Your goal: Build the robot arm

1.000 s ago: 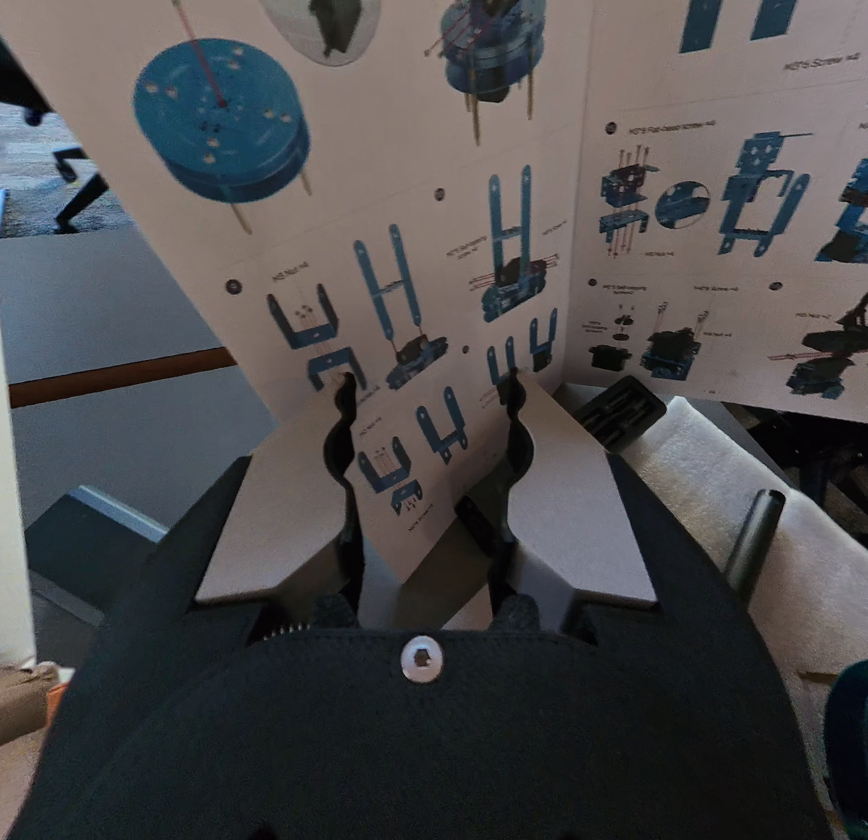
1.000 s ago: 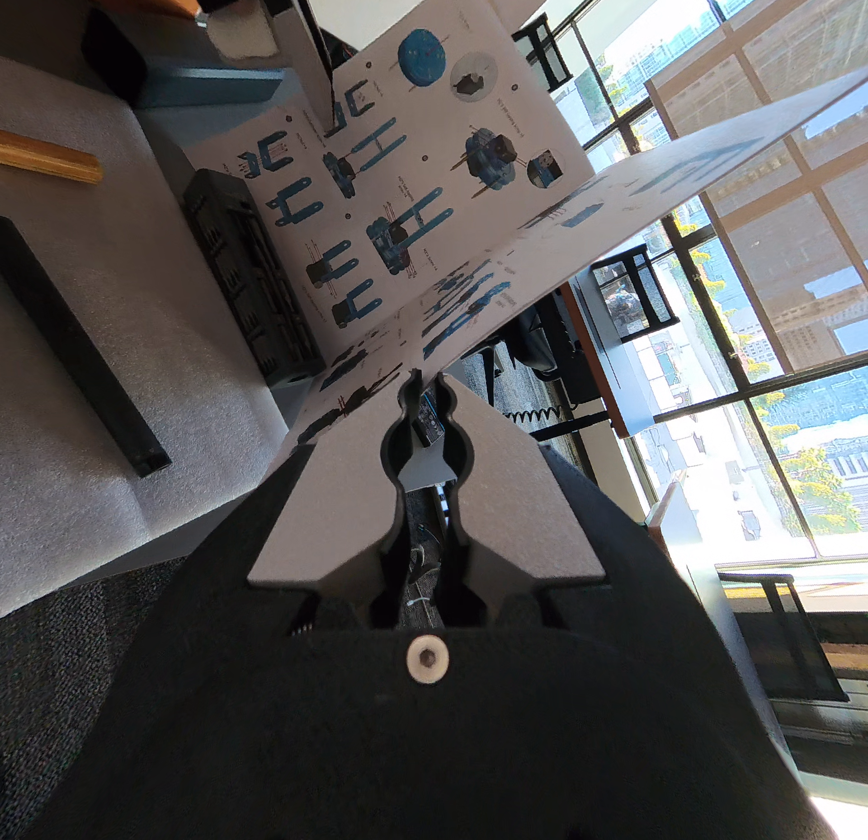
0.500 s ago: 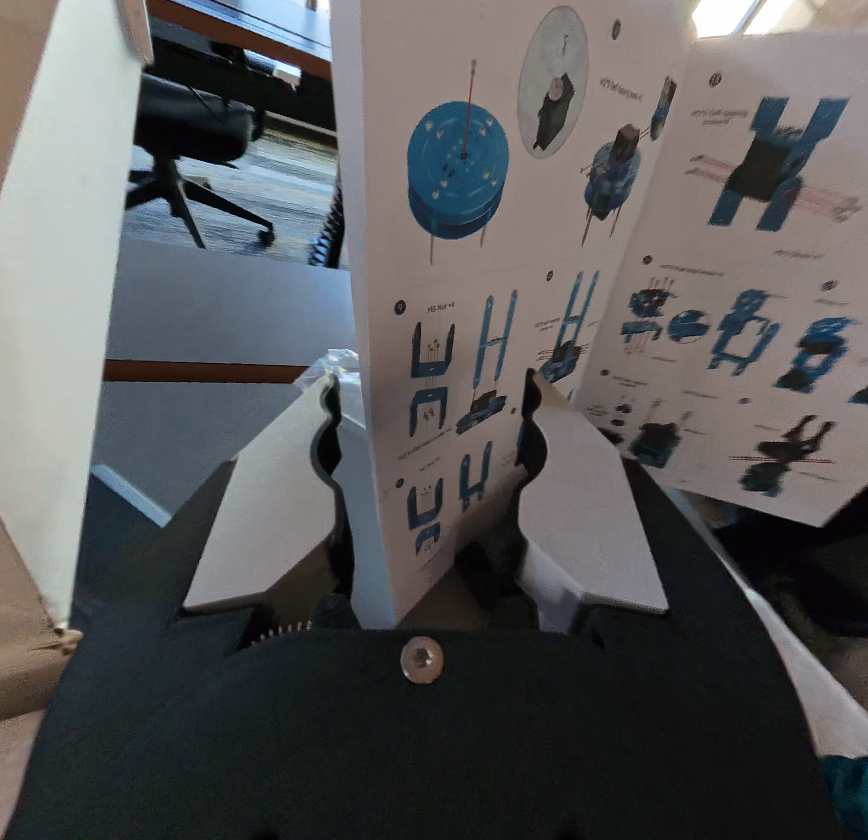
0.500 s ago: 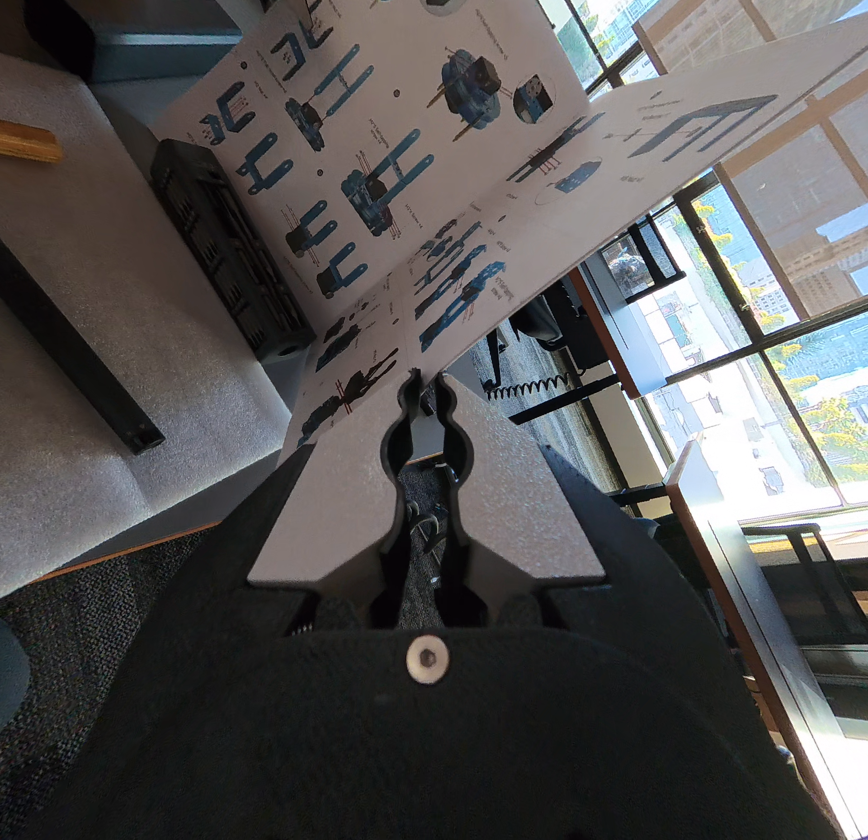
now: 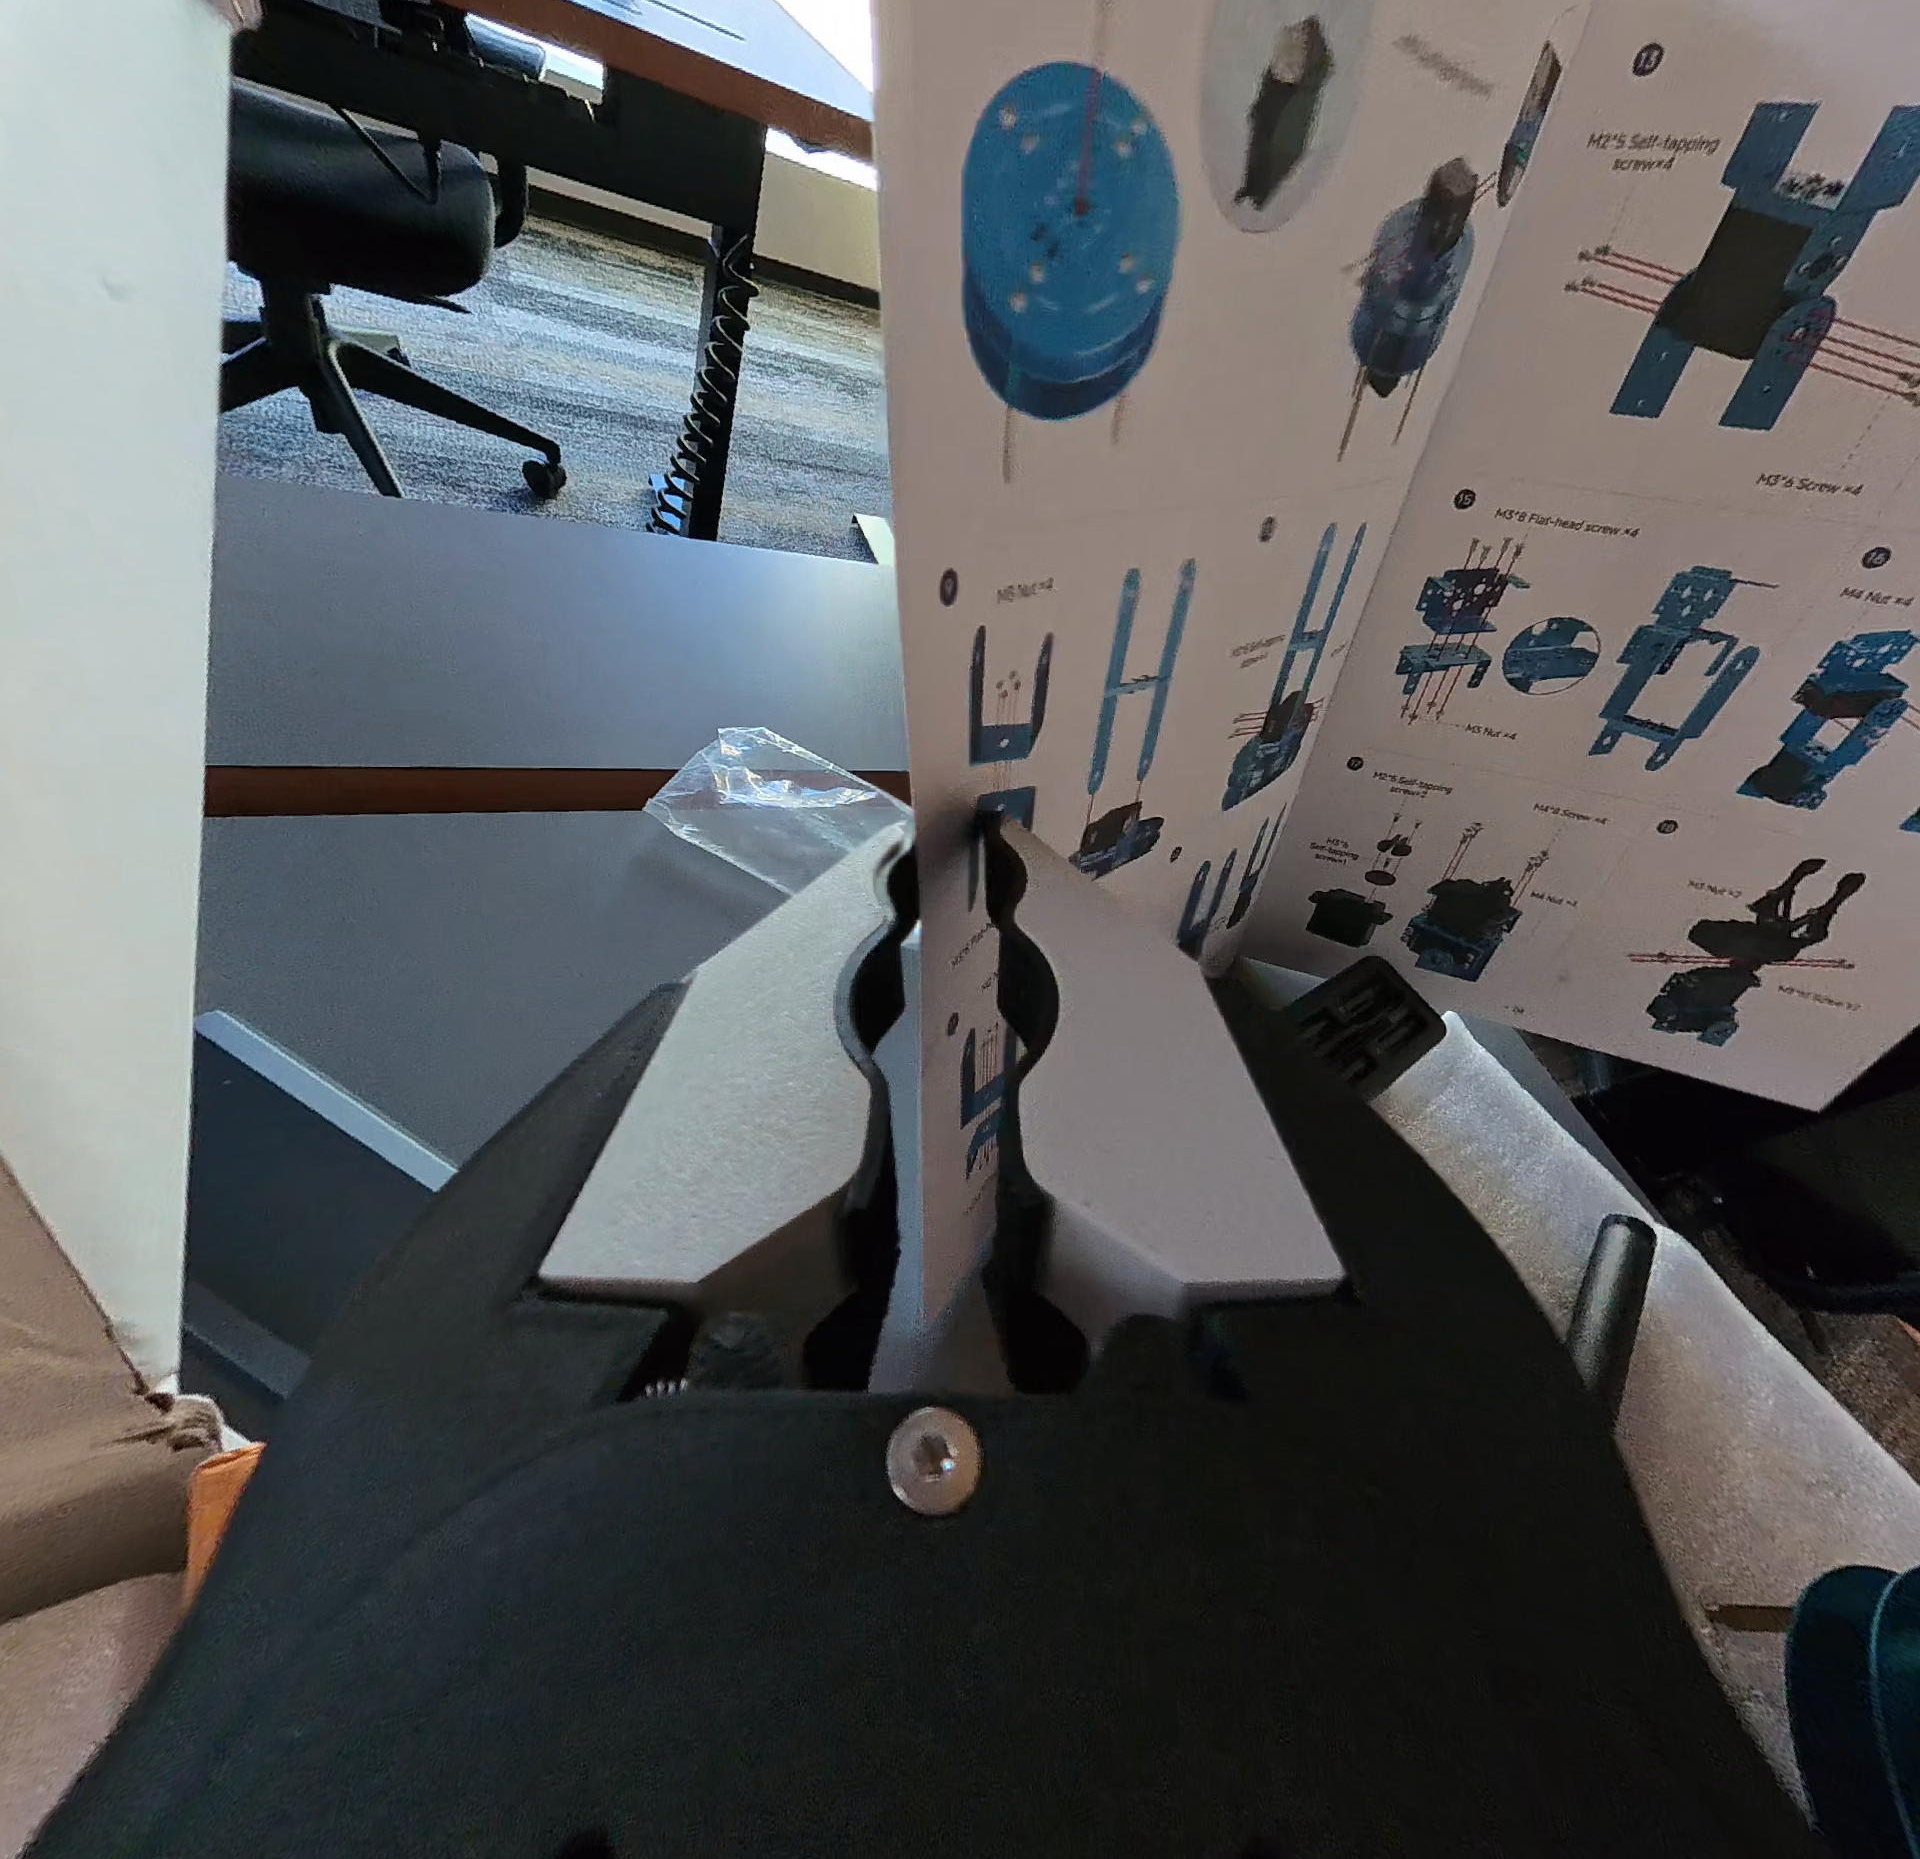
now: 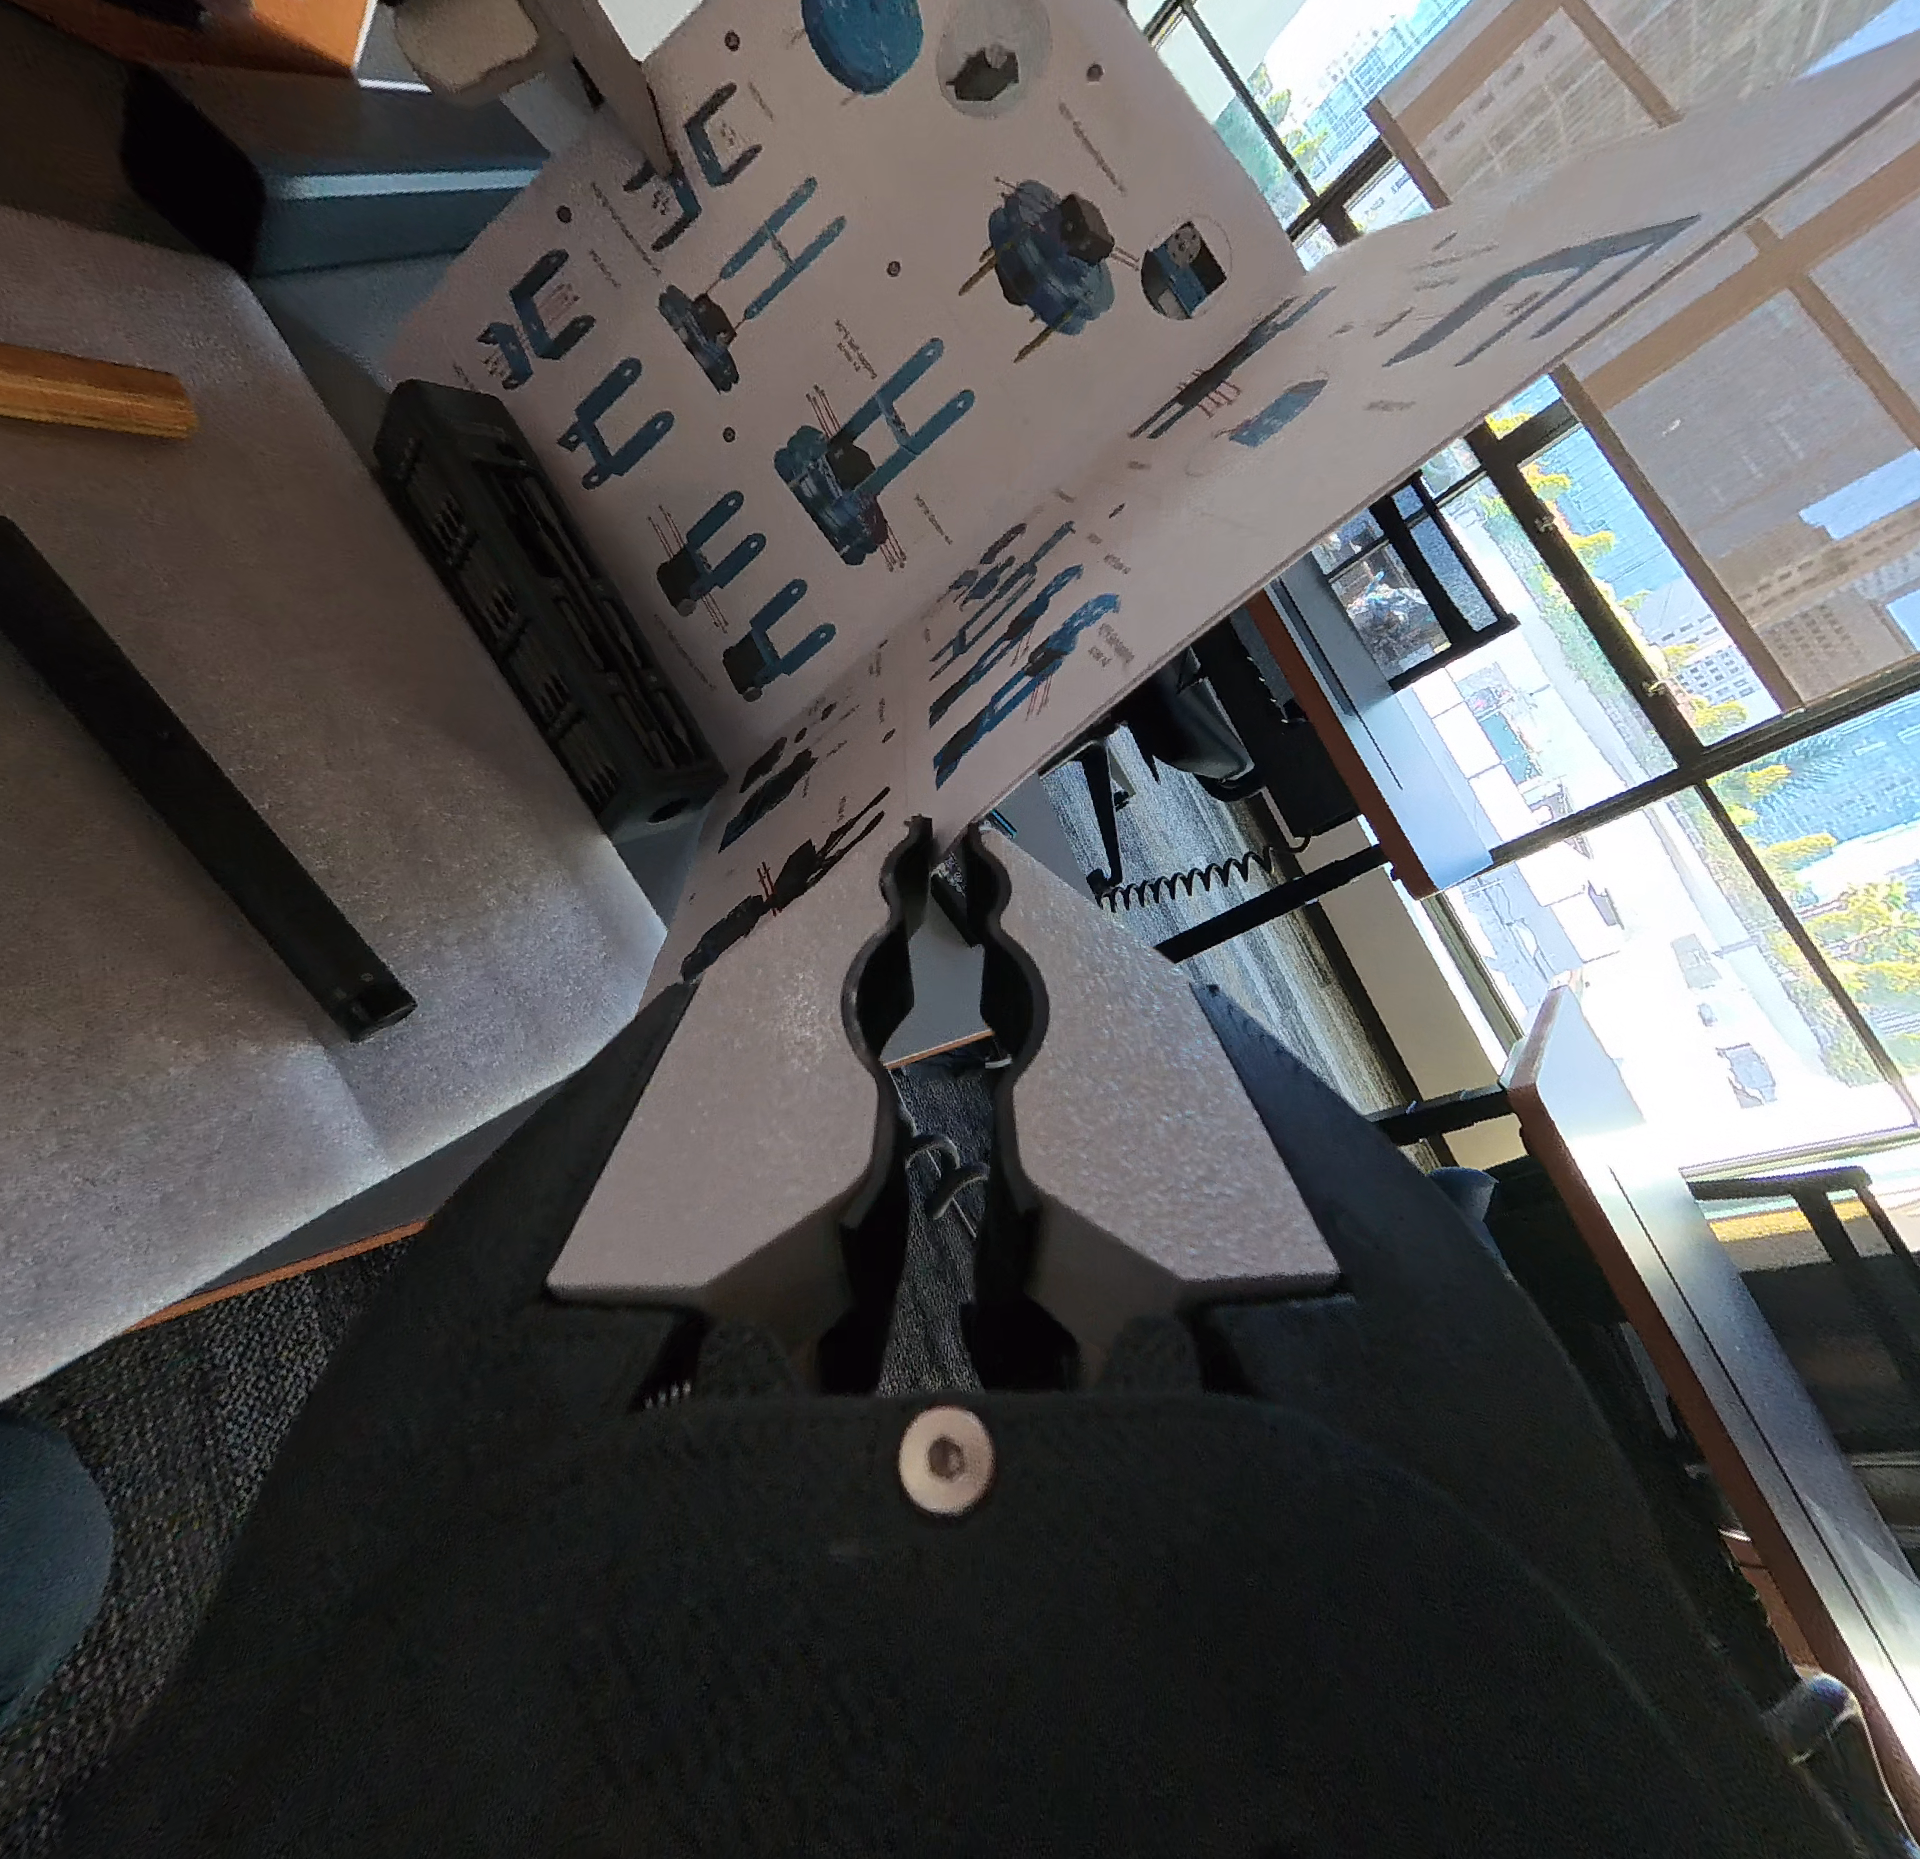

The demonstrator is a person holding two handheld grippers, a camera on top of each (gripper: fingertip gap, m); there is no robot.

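A white folded instruction sheet [image 5: 1558, 562] printed with blue and black part drawings stands open in a V, held in the air above the table. My left gripper [image 5: 948, 838] is shut on its left edge; the paper runs between the fingers down to the base. My right gripper [image 6: 940, 841] is shut on the sheet's [image 6: 831, 355] near lower corner. The left gripper's finger [image 6: 613, 64] shows at the sheet's far edge in the right wrist view.
A black slotted tray [image 6: 540, 583], a black bar [image 6: 187, 812] and a wooden strip [image 6: 94, 407] lie on white foam padding [image 6: 208, 978]. A clear plastic bag [image 5: 758, 801] lies on the grey desk [image 5: 520, 646]. A white box wall [image 5: 94, 562] stands left. Office chair [image 5: 353, 230] and windows [image 6: 1714, 770] are beyond. The gap from one gripper's tips to the other's is roughly 30 centimetres. The black bar [image 6: 187, 812] lies some 20 centimetres from my right tips, 25 centimetres from my left tips.
My left gripper has closed from wide open onto the sheet's left edge. The sheet has swung more upright. My right gripper has stayed shut on its corner.
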